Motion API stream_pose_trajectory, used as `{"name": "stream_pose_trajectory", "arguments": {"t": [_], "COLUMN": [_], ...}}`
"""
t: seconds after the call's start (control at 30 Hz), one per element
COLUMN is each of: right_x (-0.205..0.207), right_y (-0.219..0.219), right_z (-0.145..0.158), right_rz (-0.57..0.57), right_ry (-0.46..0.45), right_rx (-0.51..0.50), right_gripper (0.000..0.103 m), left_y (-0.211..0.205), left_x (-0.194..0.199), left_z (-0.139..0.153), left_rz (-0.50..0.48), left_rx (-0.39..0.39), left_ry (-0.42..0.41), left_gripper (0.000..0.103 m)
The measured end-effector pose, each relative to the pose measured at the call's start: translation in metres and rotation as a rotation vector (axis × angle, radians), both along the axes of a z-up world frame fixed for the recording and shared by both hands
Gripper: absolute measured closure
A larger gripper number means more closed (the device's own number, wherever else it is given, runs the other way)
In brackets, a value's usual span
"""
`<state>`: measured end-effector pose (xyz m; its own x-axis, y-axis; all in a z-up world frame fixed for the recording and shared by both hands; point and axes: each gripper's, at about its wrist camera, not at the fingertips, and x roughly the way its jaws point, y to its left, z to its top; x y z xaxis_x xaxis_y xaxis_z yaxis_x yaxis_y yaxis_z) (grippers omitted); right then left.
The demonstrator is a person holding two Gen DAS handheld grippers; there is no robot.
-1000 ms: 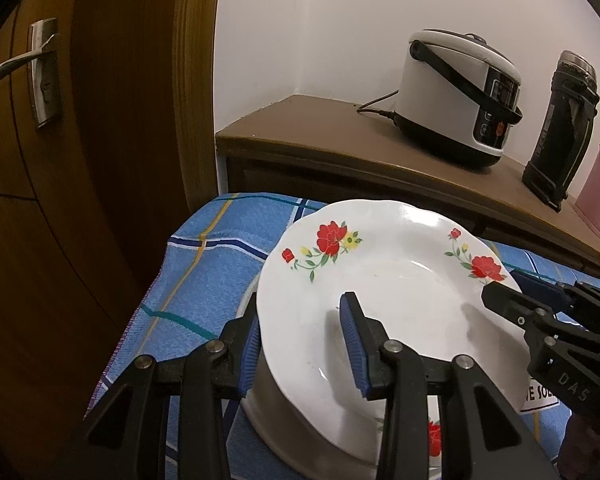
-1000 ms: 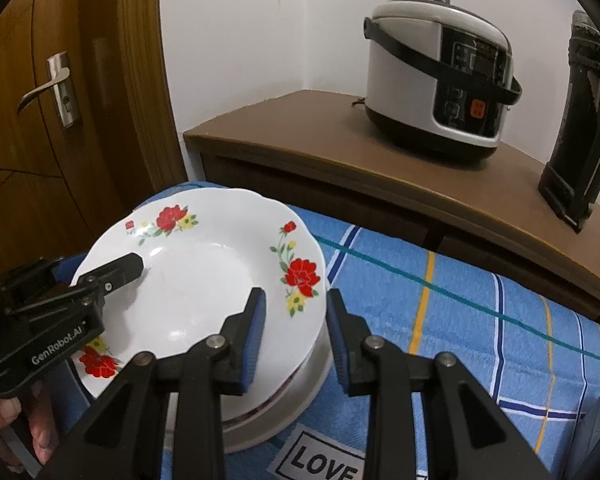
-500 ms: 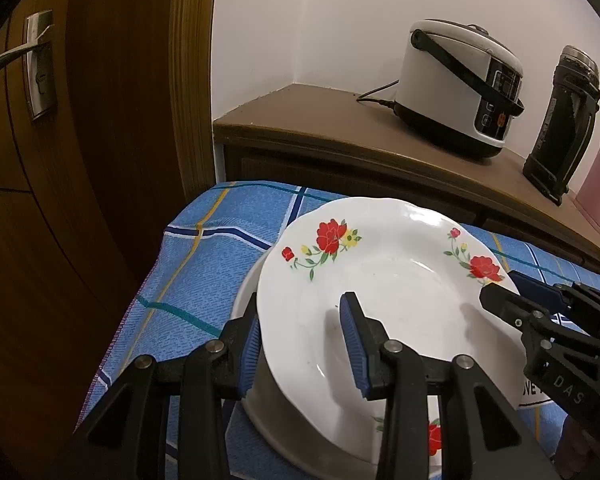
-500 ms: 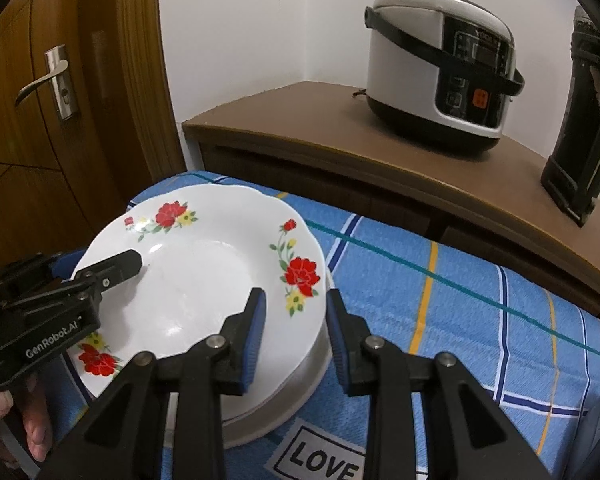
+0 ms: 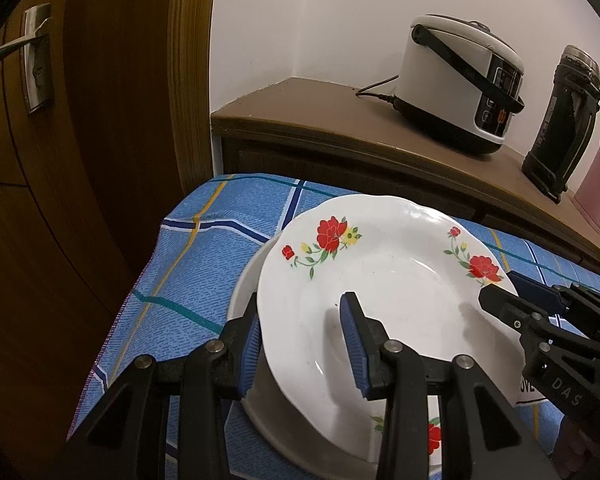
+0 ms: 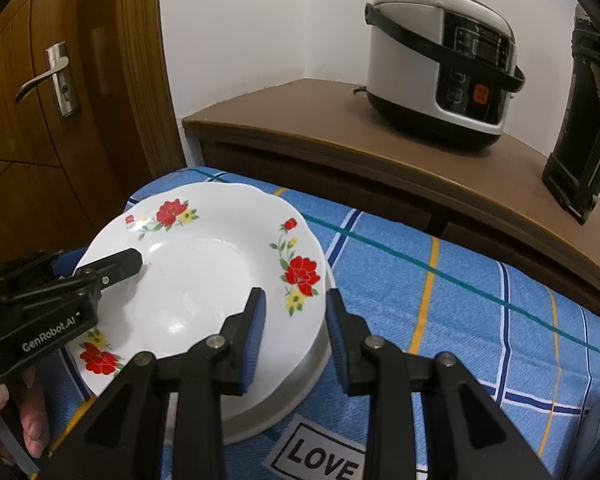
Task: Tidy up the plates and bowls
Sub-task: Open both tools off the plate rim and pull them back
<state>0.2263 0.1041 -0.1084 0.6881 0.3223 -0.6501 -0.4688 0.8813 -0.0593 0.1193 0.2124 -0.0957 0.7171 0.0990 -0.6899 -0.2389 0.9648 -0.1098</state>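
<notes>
A floral plate point(image 5: 384, 304) sits on top of a plain white bowl point(image 6: 296, 392) on a counter covered by a blue plaid cloth point(image 6: 440, 300), a stack in keeping with the job of organizing plates and bowls. Both claws straddle the plate's rim from opposite sides, apparently to share its weight and keep it level. The left claw point(image 5: 302, 346) has one blue pad under the rim and one over the well, jaws about halfway apart; whether the pads press cannot be told. The right claw point(image 6: 294, 334) brackets the far rim beside a red flower, jaws narrower, its grip equally unclear. Part of a hand point(image 6: 28, 420) shows below the left claw's body. Behind, a rice cooker point(image 6: 444, 64) and a dark flask point(image 5: 564, 120) stand on a wooden sideboard point(image 6: 380, 152). Compared with a second ago, the claws sit on the plate exactly as before; the left view shows more cloth past the plate, and the right view's framing differs only slightly.
</notes>
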Motion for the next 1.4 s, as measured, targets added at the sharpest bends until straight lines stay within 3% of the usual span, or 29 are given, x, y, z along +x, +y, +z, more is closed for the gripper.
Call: {"name": "stream_pose_trajectory", "arguments": {"t": [0.33, 0.73, 0.93, 1.13, 1.17, 1.23, 1.3, 1.4], "right_x": [0.0, 0.001, -0.003, -0.009, -0.011, -0.015, -0.02, -0.032], "right_y": [-0.002, -0.005, -0.001, -0.007, -0.01, -0.015, -0.02, -0.027], "right_z": [-0.002, -0.001, -0.004, 0.0, 0.002, 0.006, 0.009, 0.014], "right_rz": [0.01, 0.022, 0.024, 0.014, 0.007, -0.004, -0.011, -0.02], "right_ry": [-0.006, -0.006, -0.03, -0.063, -0.08, -0.1, -0.112, -0.122], "right_rx": [0.011, 0.021, -0.007, 0.032, 0.043, 0.07, 0.092, 0.103], "right_gripper": [0.072, 0.071, 0.07, 0.07, 0.07, 0.054, 0.047, 0.047], "left_y": [0.0, -0.004, -0.005, -0.005, -0.005, -0.004, -0.003, -0.003], "left_x": [-0.001, 0.0, 0.001, -0.002, -0.003, -0.005, -0.007, -0.009], "left_z": [0.0, 0.0, 0.0, 0.002, 0.002, 0.004, 0.005, 0.008], "left_rz": [0.002, -0.015, -0.015, -0.008, -0.004, 0.004, 0.01, 0.026], "left_rx": [-0.001, 0.018, 0.018, 0.025, 0.024, 0.022, 0.02, 0.033], "left_ry": [-0.004, 0.002, 0.0, -0.016, -0.021, -0.036, -0.049, -0.069], "left_gripper": [0.063, 0.051, 0.05, 0.037, 0.034, 0.031, 0.03, 0.025]}}
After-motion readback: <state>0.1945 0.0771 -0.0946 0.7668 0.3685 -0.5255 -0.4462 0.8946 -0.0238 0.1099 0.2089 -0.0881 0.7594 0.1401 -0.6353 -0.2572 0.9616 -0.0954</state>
